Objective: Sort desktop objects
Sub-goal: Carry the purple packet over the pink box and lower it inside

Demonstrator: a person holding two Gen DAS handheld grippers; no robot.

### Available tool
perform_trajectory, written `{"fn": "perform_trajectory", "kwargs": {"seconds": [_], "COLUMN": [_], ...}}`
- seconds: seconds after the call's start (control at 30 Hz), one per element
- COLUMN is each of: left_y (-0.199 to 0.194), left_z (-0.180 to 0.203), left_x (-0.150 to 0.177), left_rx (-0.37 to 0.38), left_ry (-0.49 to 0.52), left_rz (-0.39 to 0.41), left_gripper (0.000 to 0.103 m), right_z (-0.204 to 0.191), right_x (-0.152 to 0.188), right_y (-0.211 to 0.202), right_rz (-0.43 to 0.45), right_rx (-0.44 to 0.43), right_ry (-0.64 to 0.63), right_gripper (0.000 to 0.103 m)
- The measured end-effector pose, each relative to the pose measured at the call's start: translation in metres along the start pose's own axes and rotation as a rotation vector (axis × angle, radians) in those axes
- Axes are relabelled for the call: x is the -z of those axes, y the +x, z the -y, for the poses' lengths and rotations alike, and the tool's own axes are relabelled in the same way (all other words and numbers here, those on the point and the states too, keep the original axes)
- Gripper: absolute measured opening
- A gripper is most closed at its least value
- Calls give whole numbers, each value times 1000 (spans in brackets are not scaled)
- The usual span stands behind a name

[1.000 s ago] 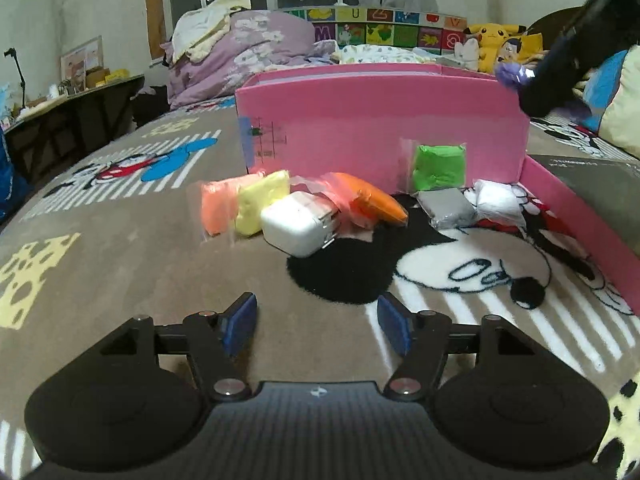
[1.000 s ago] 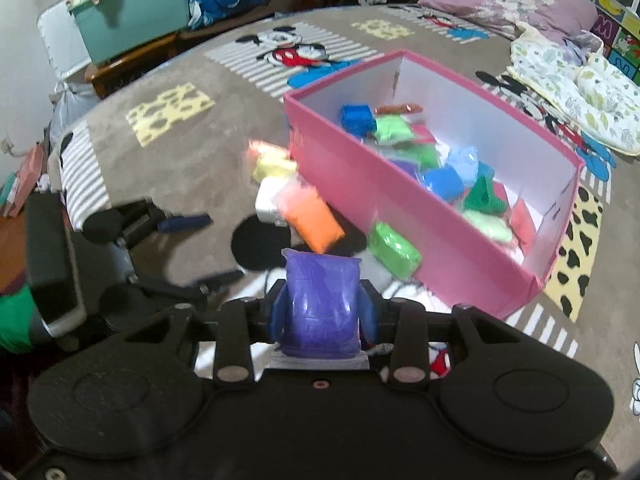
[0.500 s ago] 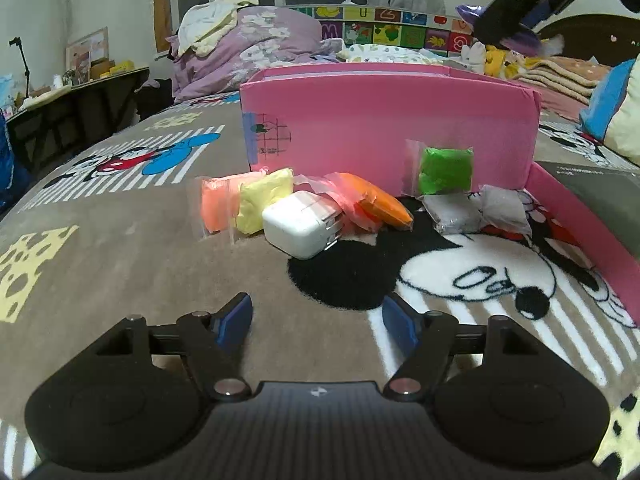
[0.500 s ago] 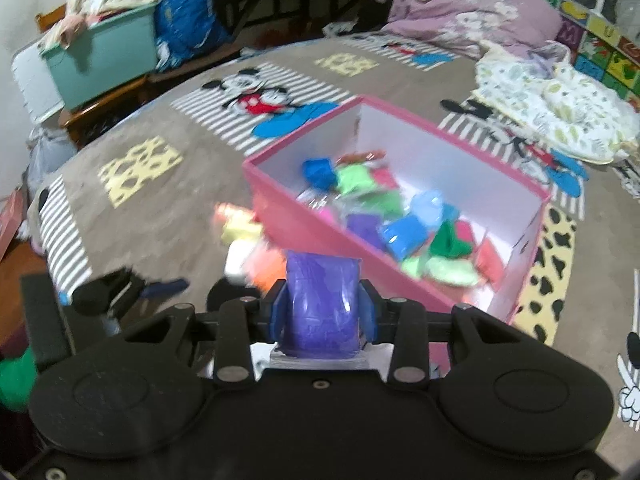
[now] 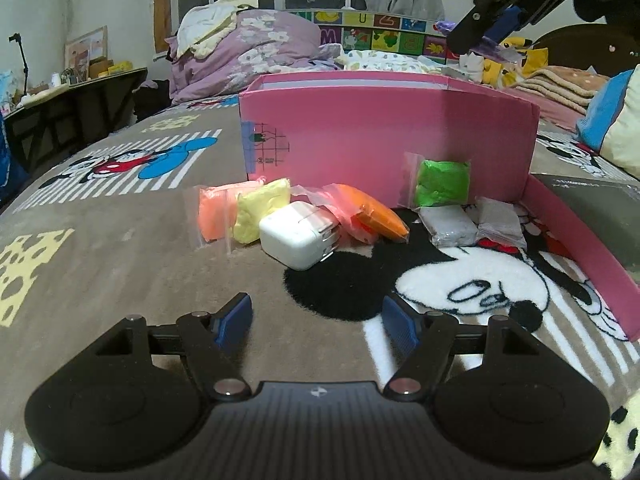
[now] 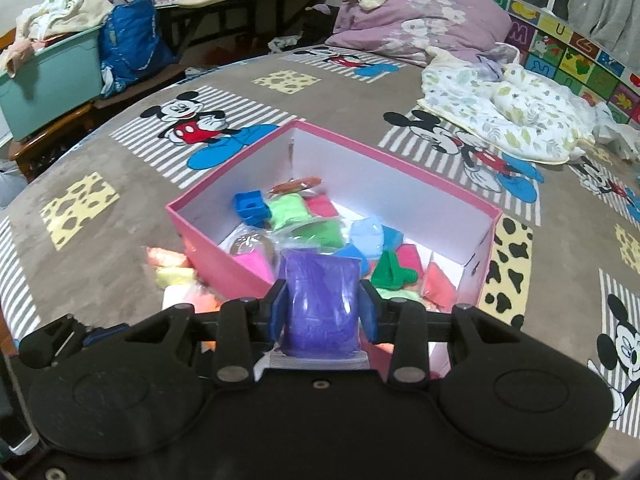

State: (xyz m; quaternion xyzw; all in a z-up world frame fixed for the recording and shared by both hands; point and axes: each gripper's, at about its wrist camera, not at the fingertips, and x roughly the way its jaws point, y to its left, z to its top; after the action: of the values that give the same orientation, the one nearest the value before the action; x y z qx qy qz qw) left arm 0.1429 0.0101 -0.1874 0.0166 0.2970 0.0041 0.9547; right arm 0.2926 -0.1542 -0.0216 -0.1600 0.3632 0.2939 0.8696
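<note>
Sorting partly done: many packets in the pink box (image 6: pixel 400 184), several outside it.
Right gripper (image 6: pixel 322 312) clamps a purple packet (image 6: pixel 322 304) above the box's near wall; left gripper (image 5: pixel 316 320) hangs spread and empty before the white charger (image 5: pixel 298 238), orange packet (image 5: pixel 376 218) and green packet (image 5: pixel 442 182) on the blanket (image 5: pixel 120 248).

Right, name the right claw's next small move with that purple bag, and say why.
Probably ease forward and down, then open. The right claw is shut on the purple bag, which sits above the near wall of the pink box. The box already holds similar bagged pieces, so dropping it there fits the sorting.
</note>
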Motion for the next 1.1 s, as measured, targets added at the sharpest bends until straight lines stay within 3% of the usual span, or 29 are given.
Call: {"fn": "perform_trajectory", "kwargs": {"seconds": [0.37, 0.63, 1.1], "left_y": [2, 3, 4], "left_z": [0, 0, 0], "left_x": [0, 0, 3], "left_rx": [8, 14, 15], "left_ry": [-6, -11, -4], "left_rz": [-10, -12, -9], "left_gripper": [72, 72, 72], "right_z": [25, 45, 49], "right_x": [-21, -21, -53], "right_y": [21, 46, 91], "right_rz": [3, -50, -120], "right_rx": [81, 138, 185], "right_ry": [78, 111, 46], "right_gripper": [36, 37, 37]}}
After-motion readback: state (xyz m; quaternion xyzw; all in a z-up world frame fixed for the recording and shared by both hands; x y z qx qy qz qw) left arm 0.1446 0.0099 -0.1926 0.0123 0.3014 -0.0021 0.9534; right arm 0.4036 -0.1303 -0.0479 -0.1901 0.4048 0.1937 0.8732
